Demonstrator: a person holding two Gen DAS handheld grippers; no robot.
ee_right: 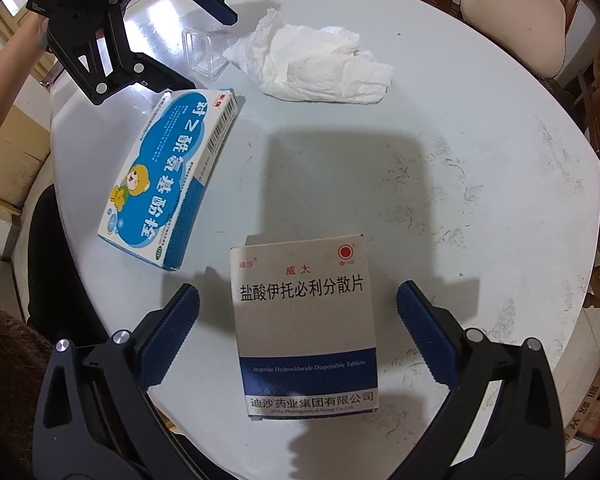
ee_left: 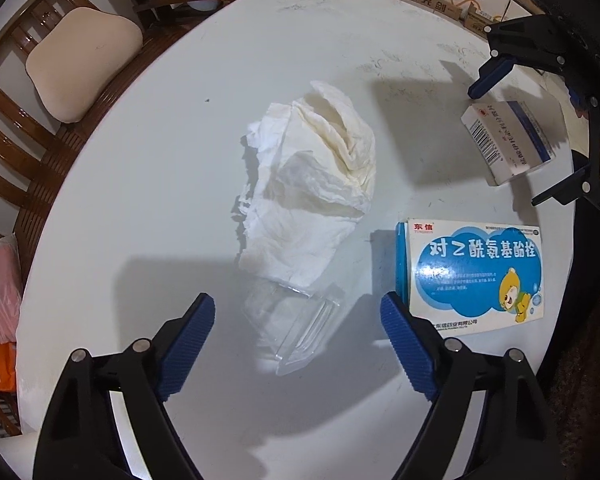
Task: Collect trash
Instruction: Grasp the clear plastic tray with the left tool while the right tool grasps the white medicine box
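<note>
Tissue (ee_left: 312,184) crumpled mid-worktop (ee_left: 140,200), touching clear plastic cup (ee_left: 296,324) | left tool (ee_left: 298,344) open around cup, pads apart from it | right-wrist view alone: right tool (ee_right: 298,332) open astride white pill box (ee_right: 304,320) | blue box (ee_right: 168,184) between.

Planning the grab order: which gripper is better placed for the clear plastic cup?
Left. The left gripper hangs open with the clear plastic cup between its fingers. The right gripper straddles the white medicine box, apart from the cup.
</note>
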